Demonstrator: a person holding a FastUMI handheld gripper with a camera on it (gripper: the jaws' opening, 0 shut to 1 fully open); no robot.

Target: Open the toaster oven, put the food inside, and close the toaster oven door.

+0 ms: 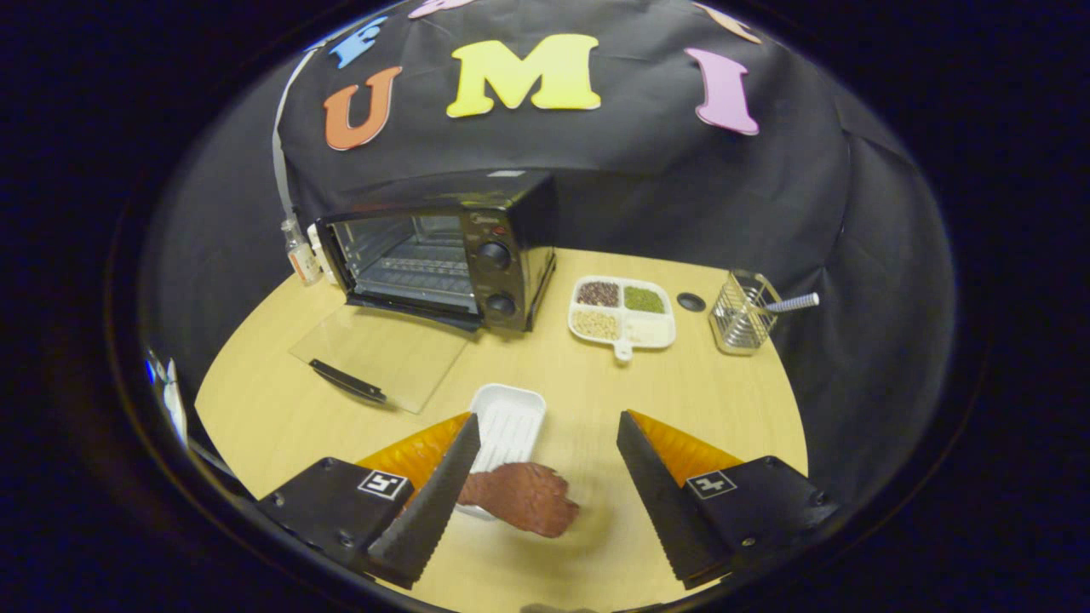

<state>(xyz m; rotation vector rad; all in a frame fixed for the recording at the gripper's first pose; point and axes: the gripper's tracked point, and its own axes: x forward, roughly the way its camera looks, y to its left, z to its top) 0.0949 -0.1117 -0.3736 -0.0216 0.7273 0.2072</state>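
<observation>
The black toaster oven (443,255) stands at the back left of the wooden table, its glass door (375,358) folded flat down onto the tabletop with the black handle toward me. Inside, the wire rack shows. A brown piece of food (524,498) lies between my fingers, near the left one, partly over the near end of a white tray (509,426). My gripper (545,464) is open, its black fingers spread wide on either side of the food, touching nothing that I can see.
A white divided dish (656,334) with beans and grains sits right of the oven, a small black disc (691,301) behind it. A wire holder (742,317) with a striped straw stands at the far right. A small bottle (300,255) is left of the oven.
</observation>
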